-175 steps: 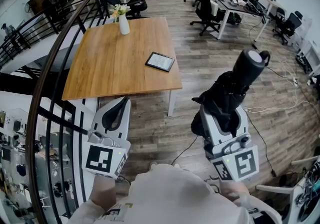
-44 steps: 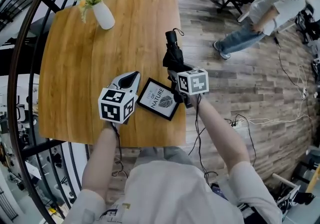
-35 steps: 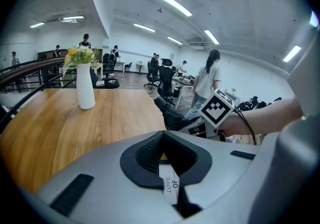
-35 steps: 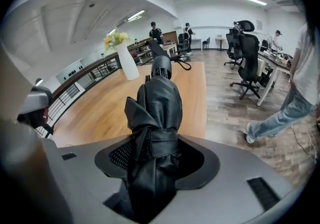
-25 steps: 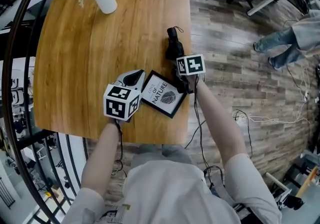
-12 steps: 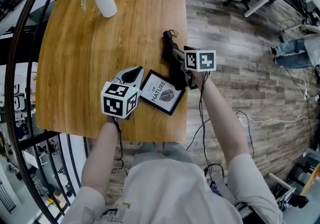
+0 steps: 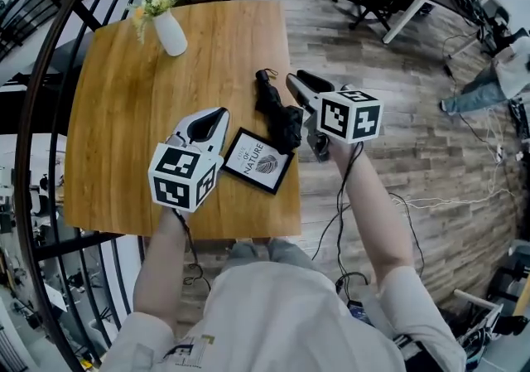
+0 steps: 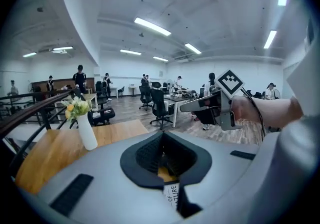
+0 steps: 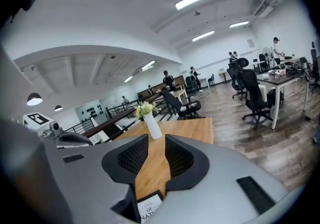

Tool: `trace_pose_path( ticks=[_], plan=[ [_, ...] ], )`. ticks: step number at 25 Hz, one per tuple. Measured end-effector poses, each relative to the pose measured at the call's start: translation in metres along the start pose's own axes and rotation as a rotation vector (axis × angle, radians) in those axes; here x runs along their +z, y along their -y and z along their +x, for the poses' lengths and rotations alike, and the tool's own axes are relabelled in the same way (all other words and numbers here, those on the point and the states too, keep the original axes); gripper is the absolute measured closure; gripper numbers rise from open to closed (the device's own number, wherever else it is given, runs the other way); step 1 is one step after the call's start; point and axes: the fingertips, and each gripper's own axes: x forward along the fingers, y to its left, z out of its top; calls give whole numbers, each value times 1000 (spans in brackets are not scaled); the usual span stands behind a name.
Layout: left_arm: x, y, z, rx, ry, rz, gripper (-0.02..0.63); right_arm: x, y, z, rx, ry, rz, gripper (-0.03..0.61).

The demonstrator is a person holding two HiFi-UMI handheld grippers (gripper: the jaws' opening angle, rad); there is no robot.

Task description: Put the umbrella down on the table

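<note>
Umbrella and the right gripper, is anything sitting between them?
Nothing visible. The folded black umbrella lies on the wooden table by its right edge. The right gripper hangs beside it; its jaws have just been closing, nothing between them. The framed print lies nearer the person, off that line.

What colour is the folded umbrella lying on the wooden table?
Black all over. The umbrella shows best in the head view.

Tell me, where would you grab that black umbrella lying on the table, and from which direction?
Probably across the slim far end of the umbrella, not the loose bunched fabric nearer the person. It lies flat on the table by its right edge, so come straight down from above, closing across its narrow width. The picture frame crowds its near end.
</note>
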Motion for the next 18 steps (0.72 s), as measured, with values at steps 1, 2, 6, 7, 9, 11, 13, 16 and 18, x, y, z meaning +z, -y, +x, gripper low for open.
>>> trace_pose_path(
  ticks=[1,2,6,7,9,11,13,16,18],
  plan=[
    [12,5,-8,0,22,21,597,12,-10,-14,10,32,-9,454],
    [24,10,-16,0,44,41,597,24,-21,-28,20,64,-18,462],
    [60,28,-52,-11,117,95,597,53,-65,-79,41,153,-93,479],
    [68,34,-60,-26,135,87,597,58,-76,-92,47,164,-117,482],
    [85,46,-78,-57,180,65,597,66,-101,-117,79,185,-150,486],
    [102,54,-97,-63,218,73,597,76,-126,-140,111,217,-178,486],
    [114,59,-116,-55,245,100,597,85,-151,-160,135,252,-205,489],
    [126,65,-138,-49,277,133,597,95,-184,-188,162,307,-222,494],
    [131,68,-153,-40,300,149,597,99,-203,-206,169,341,-242,499]
  ],
)
